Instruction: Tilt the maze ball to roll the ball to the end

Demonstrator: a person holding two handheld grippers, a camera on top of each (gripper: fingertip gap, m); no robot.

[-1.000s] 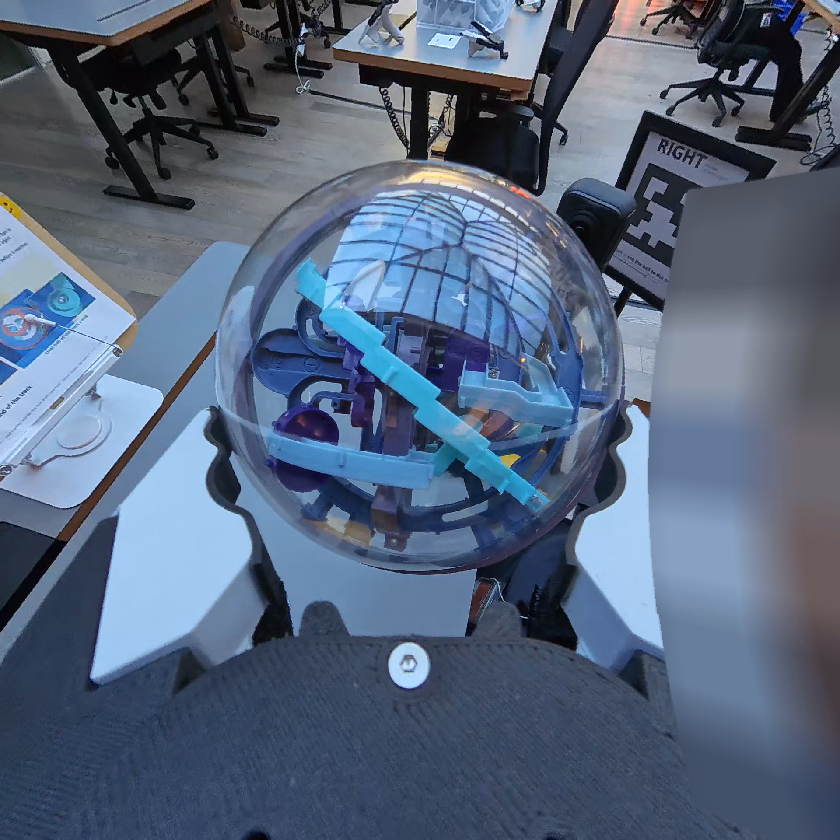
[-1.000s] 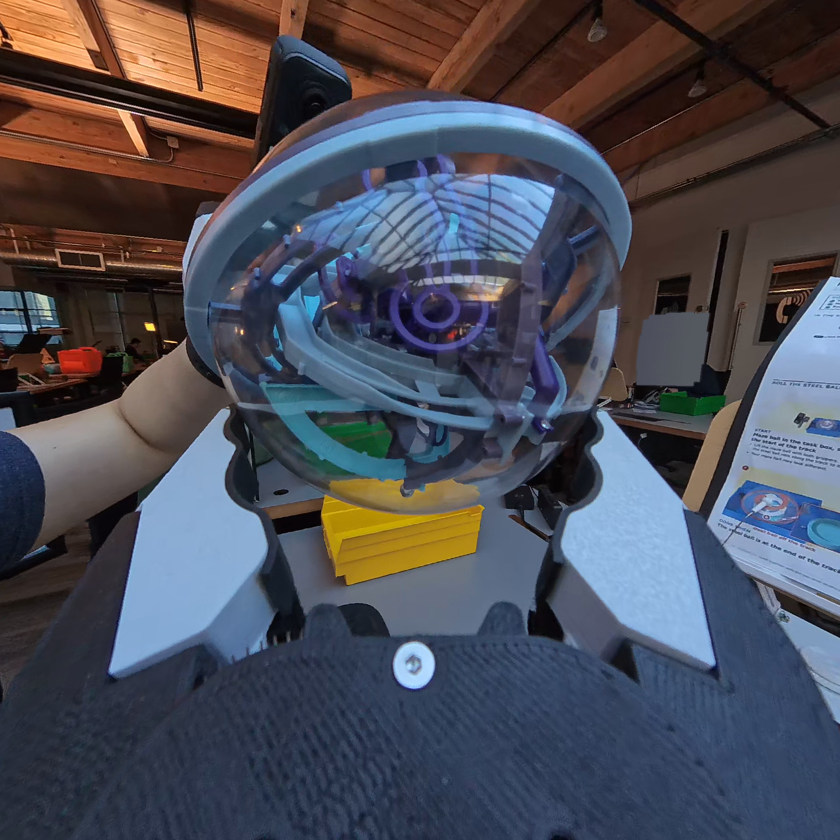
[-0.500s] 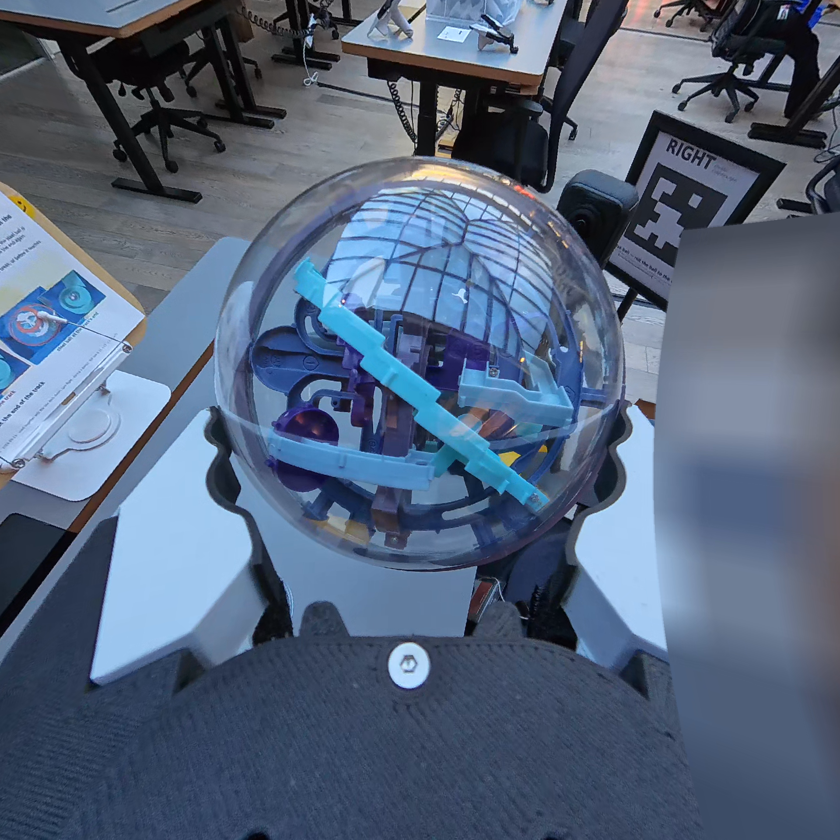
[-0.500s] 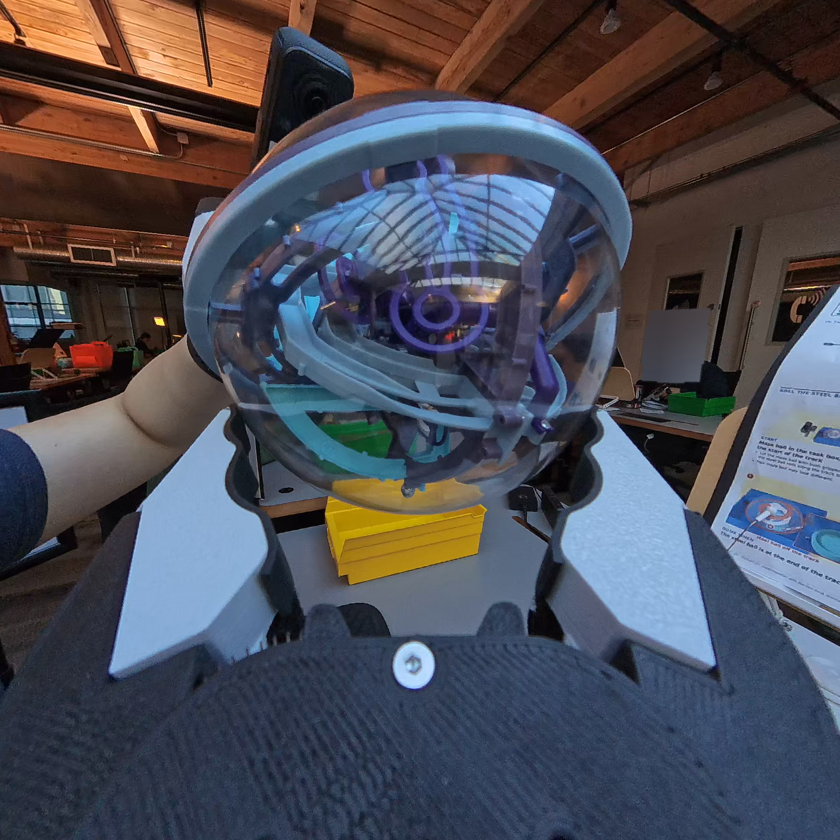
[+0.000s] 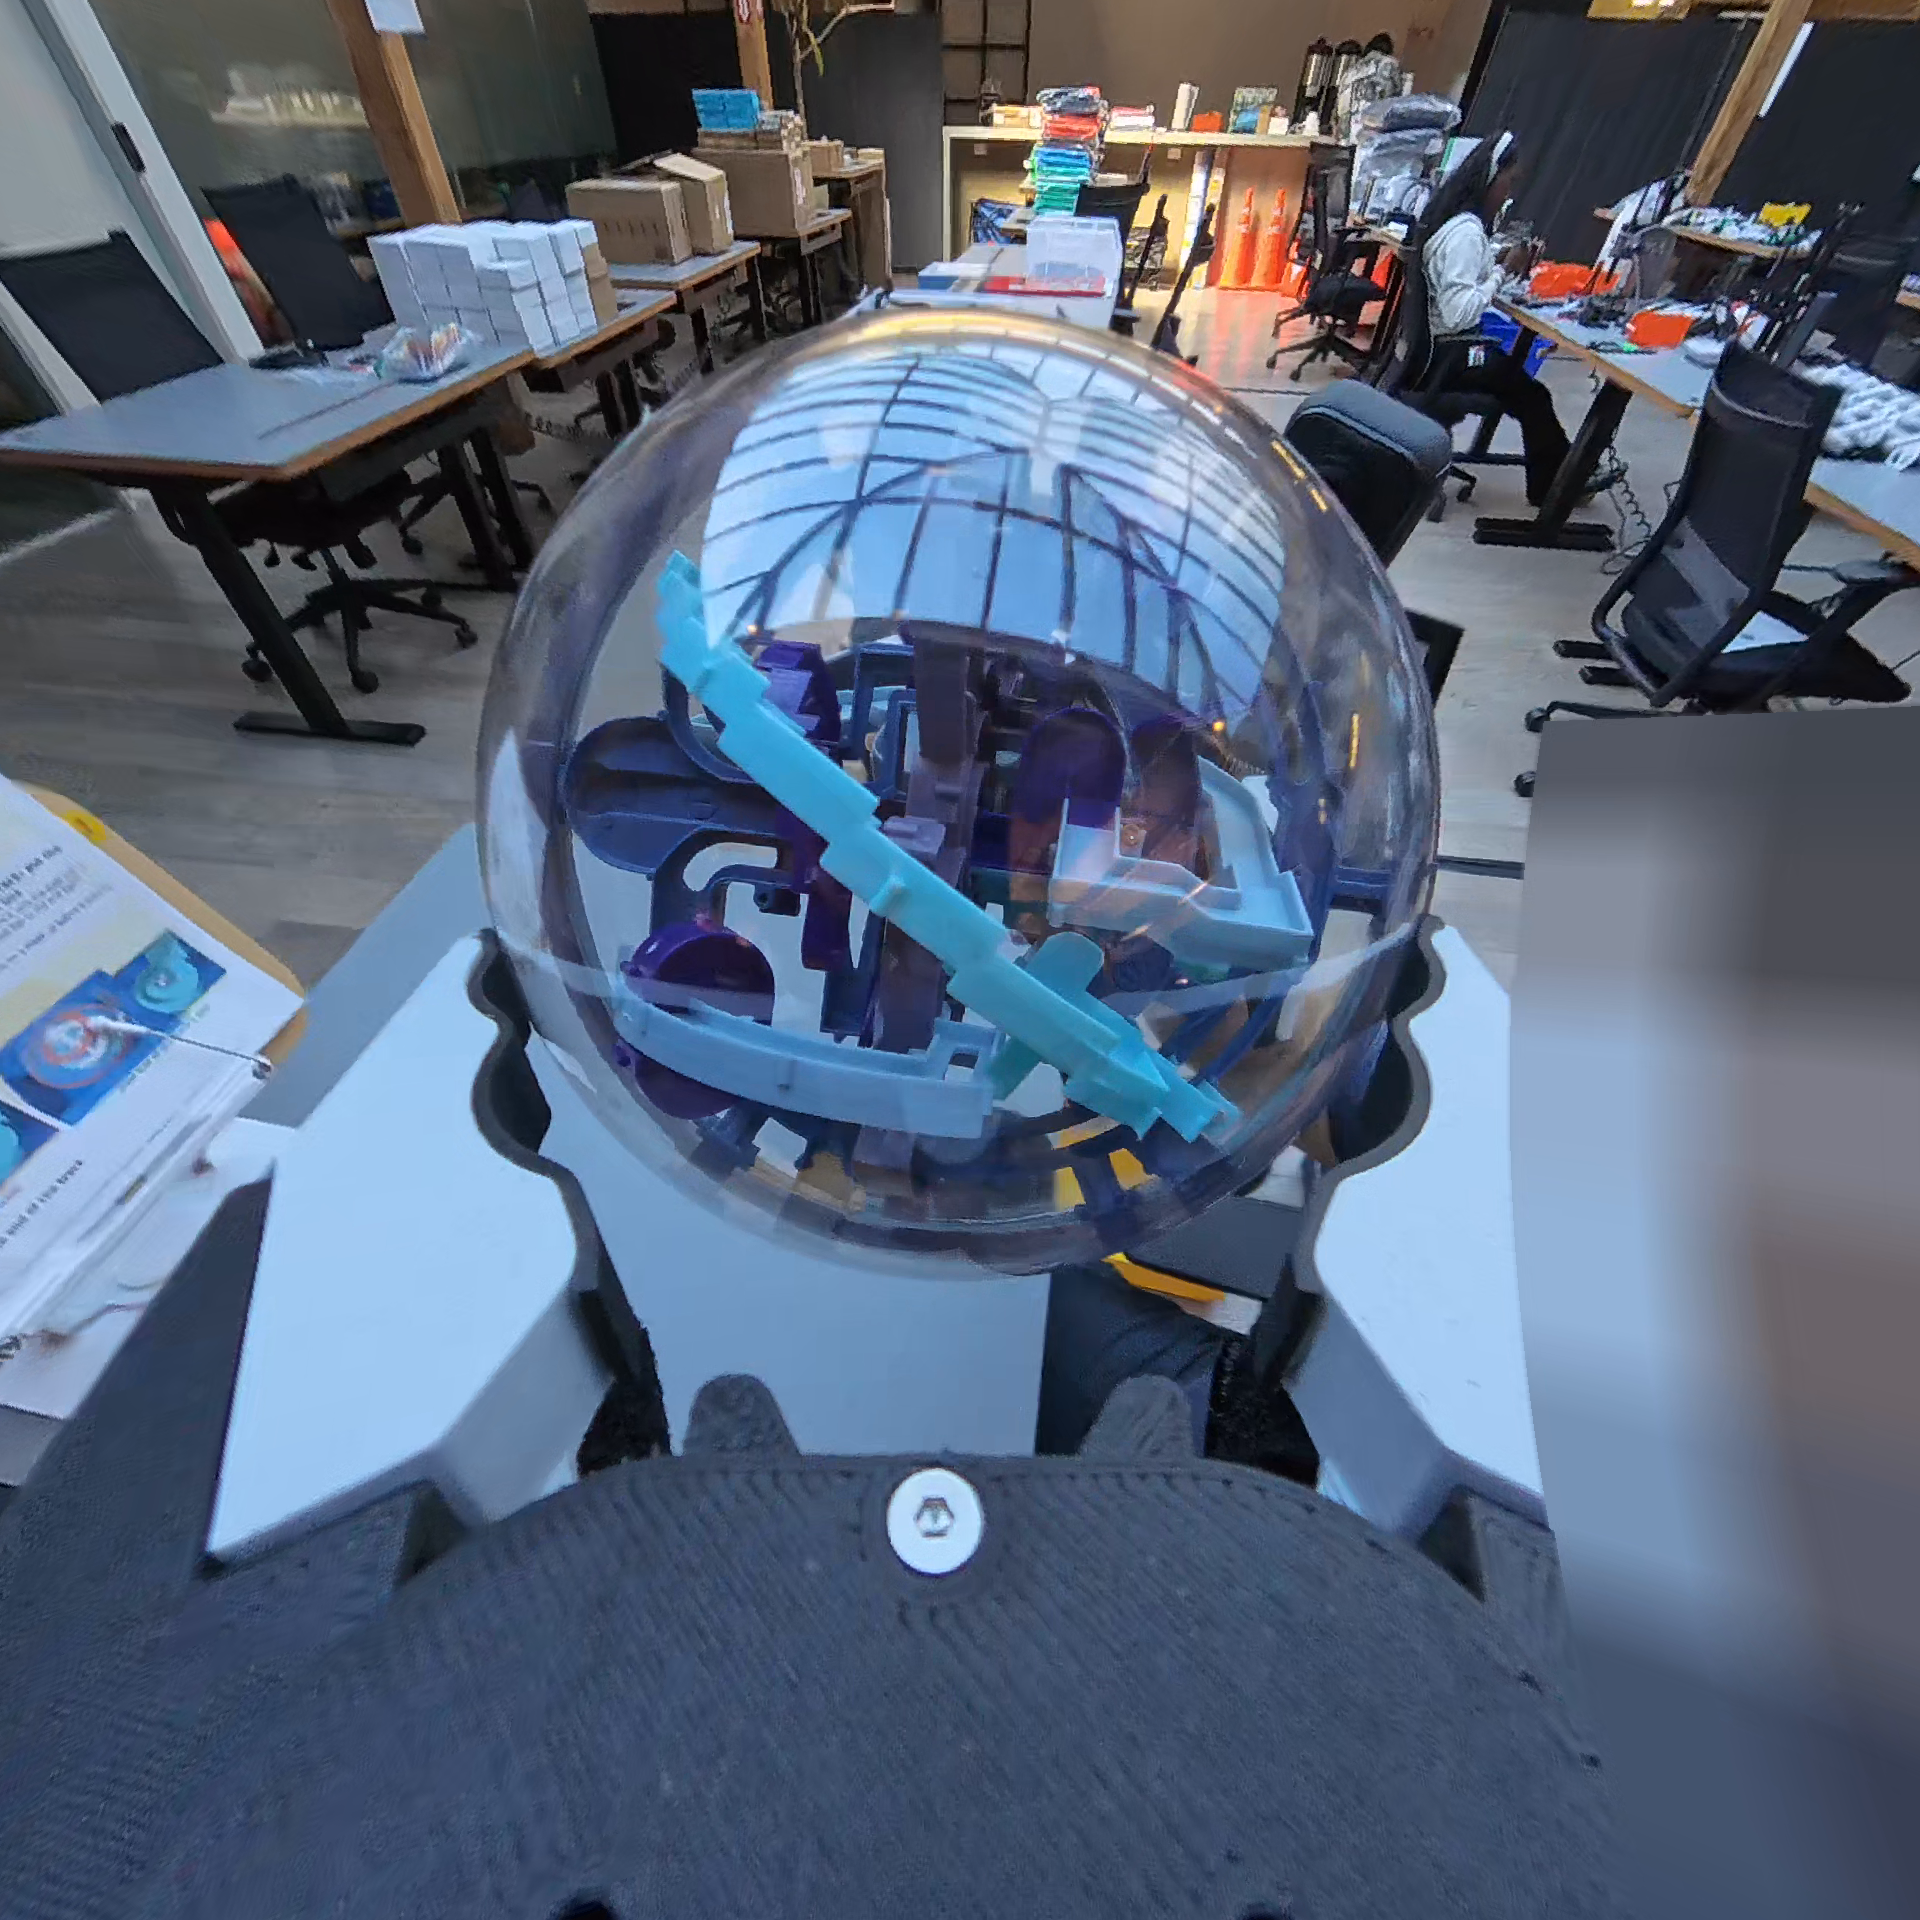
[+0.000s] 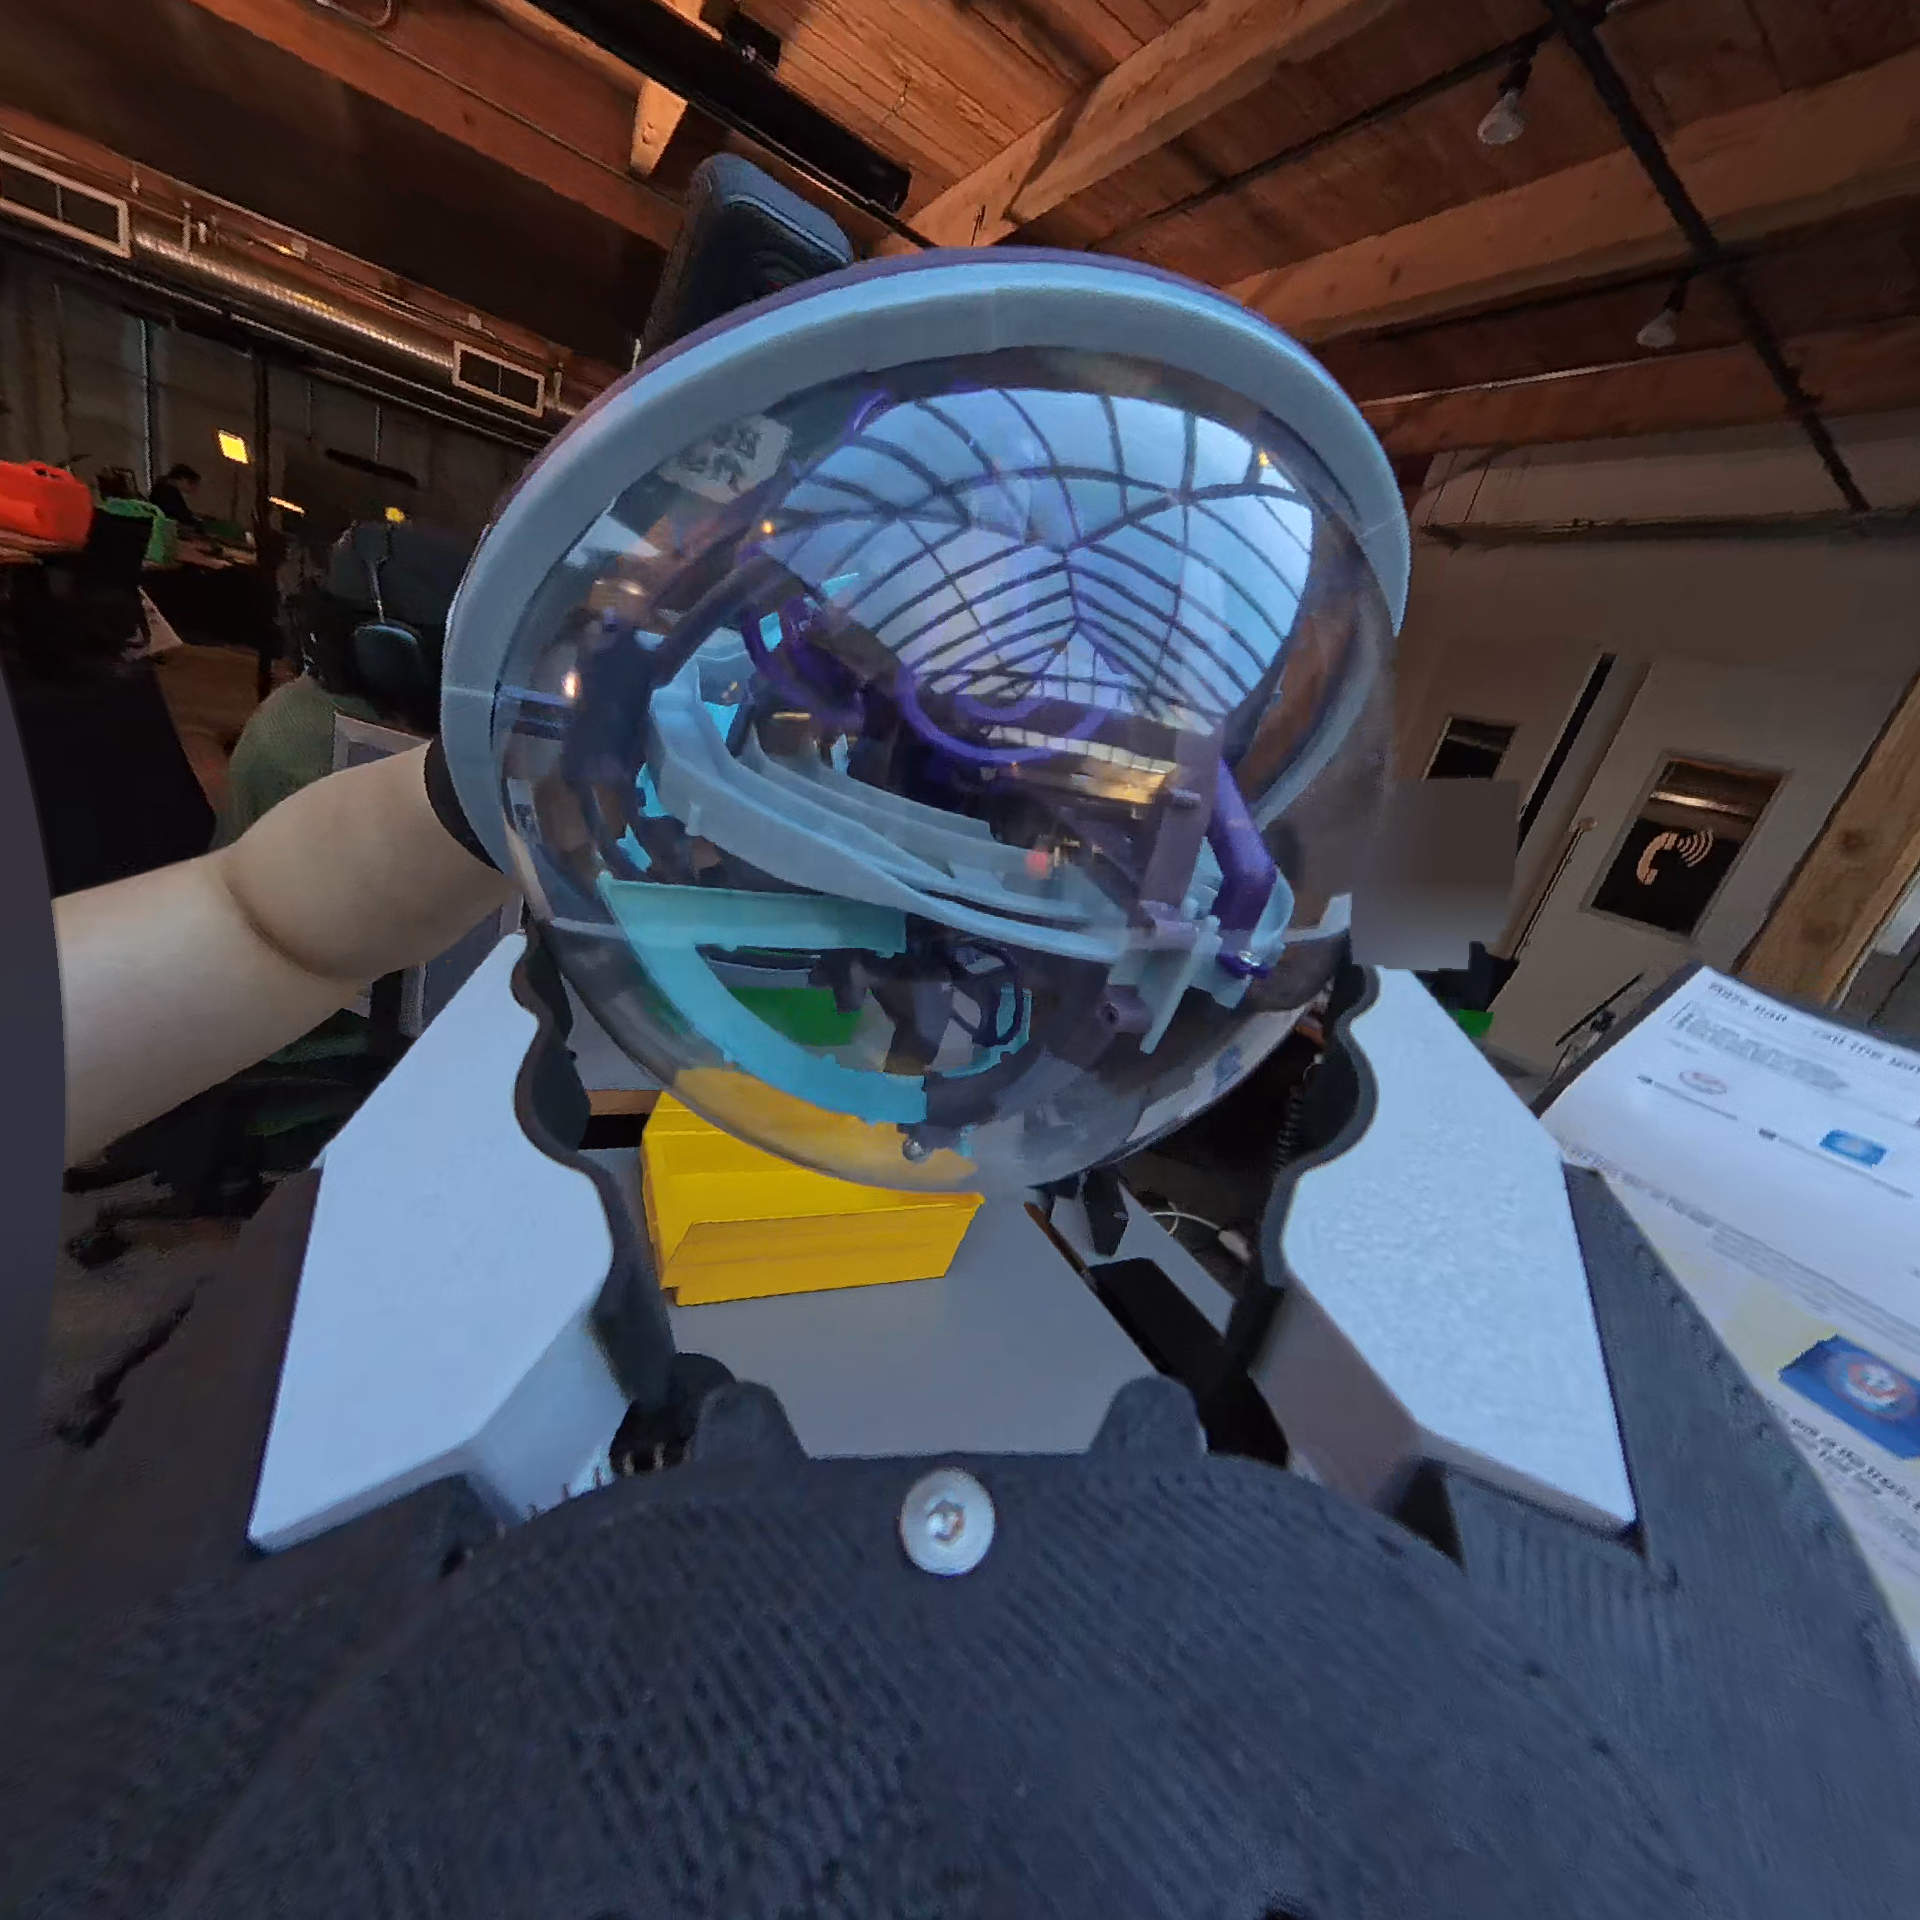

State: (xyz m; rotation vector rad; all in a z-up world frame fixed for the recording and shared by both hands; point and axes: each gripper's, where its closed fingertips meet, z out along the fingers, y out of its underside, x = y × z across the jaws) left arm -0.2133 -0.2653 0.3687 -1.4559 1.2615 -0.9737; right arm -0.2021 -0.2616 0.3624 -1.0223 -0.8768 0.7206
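Both tools, left tool (image 5: pixel 956 1039) and right tool (image 6: pixel 935 1039), clamp the maze ball (image 5: pixel 956 779) (held aloft)

1. A yellow bin (image 6: pixel 810 1216) is sitting on the grey table (image 6: pixel 935 1351) ahead of me.
2. An instruction sheet (image 6: pixel 1766 1174) is leaning to the right of that bin.
3. White boxes (image 5: pixel 488 275) are sitting stacked on a far desk (image 5: pixel 260 416).

Glossy clear plastic maze ball (image 5: pixel 956 790); rough matt black gripper (image 5: pixel 956 1039) body.
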